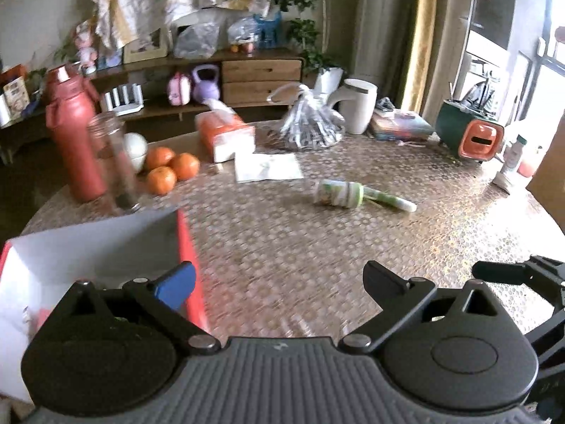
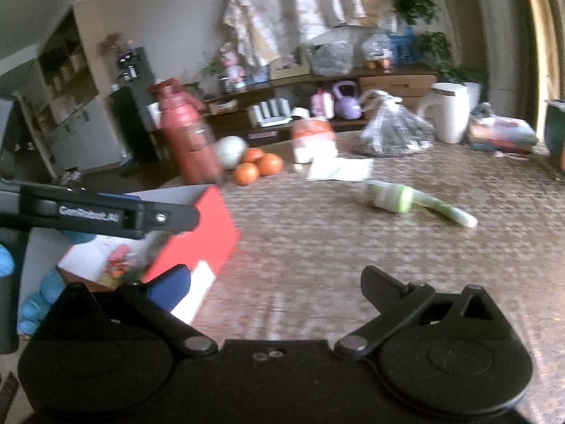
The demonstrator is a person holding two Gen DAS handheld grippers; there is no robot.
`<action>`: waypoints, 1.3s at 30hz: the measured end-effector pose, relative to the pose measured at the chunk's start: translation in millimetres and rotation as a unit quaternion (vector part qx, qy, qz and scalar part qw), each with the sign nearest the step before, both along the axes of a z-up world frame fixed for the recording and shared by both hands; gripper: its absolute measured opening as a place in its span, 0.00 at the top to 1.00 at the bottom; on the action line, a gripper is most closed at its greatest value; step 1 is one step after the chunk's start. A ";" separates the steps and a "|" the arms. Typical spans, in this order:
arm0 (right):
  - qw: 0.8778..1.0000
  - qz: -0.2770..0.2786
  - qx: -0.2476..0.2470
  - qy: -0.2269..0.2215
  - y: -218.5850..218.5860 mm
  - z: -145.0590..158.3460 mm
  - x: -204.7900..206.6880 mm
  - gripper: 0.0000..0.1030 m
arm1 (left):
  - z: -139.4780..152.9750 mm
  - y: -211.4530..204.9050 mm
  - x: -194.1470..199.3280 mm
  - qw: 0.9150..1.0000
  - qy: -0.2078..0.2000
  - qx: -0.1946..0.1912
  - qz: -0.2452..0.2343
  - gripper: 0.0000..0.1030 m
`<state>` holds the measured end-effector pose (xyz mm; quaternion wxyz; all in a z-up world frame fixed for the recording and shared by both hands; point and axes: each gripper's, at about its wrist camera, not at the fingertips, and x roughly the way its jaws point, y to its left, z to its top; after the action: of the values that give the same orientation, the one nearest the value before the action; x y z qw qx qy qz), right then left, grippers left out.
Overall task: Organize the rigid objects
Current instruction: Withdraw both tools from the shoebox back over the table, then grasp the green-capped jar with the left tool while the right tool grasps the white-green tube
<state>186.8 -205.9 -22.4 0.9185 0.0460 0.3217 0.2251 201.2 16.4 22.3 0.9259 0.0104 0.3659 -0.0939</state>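
A green-and-white lint roller (image 1: 356,196) lies on its side in the middle of the patterned round table (image 1: 282,247); it also shows in the right wrist view (image 2: 406,199). A red-and-white box (image 1: 88,247) stands open at the table's near left, also in the right wrist view (image 2: 190,233), with small items inside. My left gripper (image 1: 279,282) is open and empty, its left finger over the box's edge. My right gripper (image 2: 279,286) is open and empty above the table beside the box. The left gripper's arm (image 2: 99,212) crosses the right wrist view over the box.
At the left stand a red bottle (image 1: 74,141) and a clear jar (image 1: 113,162), with three oranges (image 1: 173,171) and a white ball (image 1: 136,148) behind. Further back are a tissue pack (image 1: 226,134), paper (image 1: 268,166), a plastic bag (image 1: 310,123), a white mug (image 1: 358,104), books (image 1: 399,125), a green holder (image 1: 469,134).
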 end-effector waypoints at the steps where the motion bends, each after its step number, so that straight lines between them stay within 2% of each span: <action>1: 1.000 -0.007 -0.007 -0.002 -9.3 -0.8 3.7 0.00 | -1.7 -7.1 5.2 1.000 0.002 0.001 -0.004 0.01; 11: 0.997 -0.046 -0.066 -0.006 -83.3 -10.3 49.4 0.00 | -26.9 -66.3 72.2 0.999 0.025 0.026 -0.016 0.01; 19: 0.993 -0.036 -0.112 0.006 -115.4 -29.9 101.7 0.01 | -60.5 -108.5 138.7 0.996 0.057 0.056 -0.024 0.01; 23: 0.992 -0.028 -0.120 0.013 -125.7 -43.4 130.3 0.03 | -82.9 -128.7 166.4 0.993 0.070 0.088 -0.033 0.01; 27: 0.993 -0.026 -0.117 0.018 -132.4 -55.4 158.4 0.07 | -98.8 -140.0 189.5 0.992 0.068 0.100 -0.032 0.01; 34: 0.991 -0.023 -0.125 0.041 -132.3 -82.1 202.5 0.25 | -121.7 -148.8 222.6 0.993 0.069 0.089 -0.030 0.01; 39: 0.990 -0.008 -0.135 0.039 -123.5 -93.7 221.4 0.29 | -133.7 -154.8 237.0 0.993 0.072 0.086 -0.038 0.01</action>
<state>408.2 -329.4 -116.2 0.9047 -0.0674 0.3846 0.1704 438.2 -138.4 -111.4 0.8885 0.0972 0.4379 -0.0972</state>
